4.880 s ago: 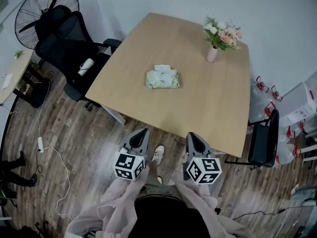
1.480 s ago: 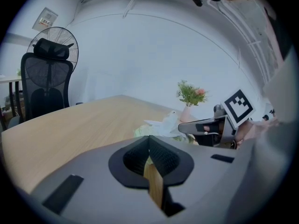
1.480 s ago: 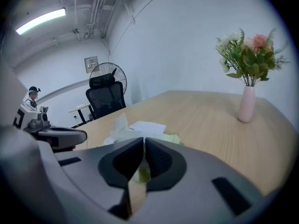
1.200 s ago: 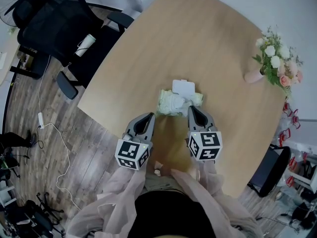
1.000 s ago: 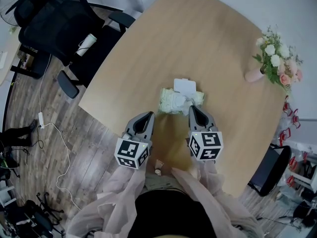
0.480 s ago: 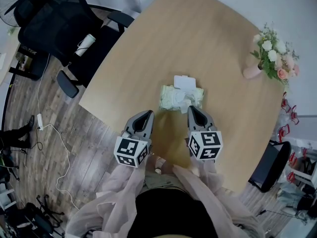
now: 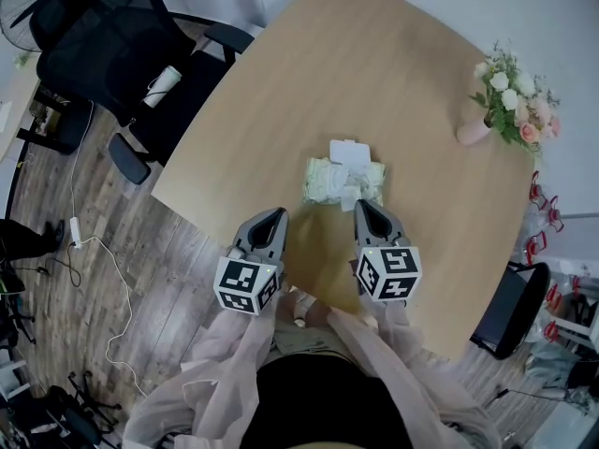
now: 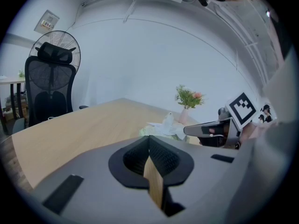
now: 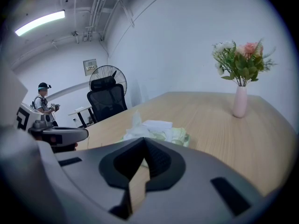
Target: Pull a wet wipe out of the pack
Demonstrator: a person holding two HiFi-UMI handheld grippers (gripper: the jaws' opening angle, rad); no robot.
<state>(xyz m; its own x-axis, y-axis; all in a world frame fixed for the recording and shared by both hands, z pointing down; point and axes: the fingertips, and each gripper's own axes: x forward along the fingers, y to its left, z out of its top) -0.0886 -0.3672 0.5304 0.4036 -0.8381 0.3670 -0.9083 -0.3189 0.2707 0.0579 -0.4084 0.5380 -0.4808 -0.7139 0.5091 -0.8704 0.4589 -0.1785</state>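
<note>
The pale green wet wipe pack (image 7: 343, 180) lies on the wooden table (image 7: 412, 73), its white lid flap (image 7: 349, 150) folded back. A crumpled white wipe (image 9: 136, 120) sticks up out of the opening. My right gripper (image 7: 363, 207) is shut and empty, its tip just short of the pack's near edge. My left gripper (image 7: 274, 216) is also shut and empty, hanging over the table's near edge to the left of the pack. In the left gripper view the pack (image 8: 161, 127) lies ahead to the right, beside the right gripper (image 8: 205, 129).
A pink vase of flowers (image 7: 510, 96) stands at the table's far right. Black office chairs (image 7: 103, 54) and a fan (image 7: 19, 17) are on the left, with another chair (image 7: 510, 307) on the right. A person (image 9: 43, 101) stands far off in the room.
Since the earliest frame both grippers have come up from beyond the table's edge to the pack. Over the last second they barely move; both stay shut.
</note>
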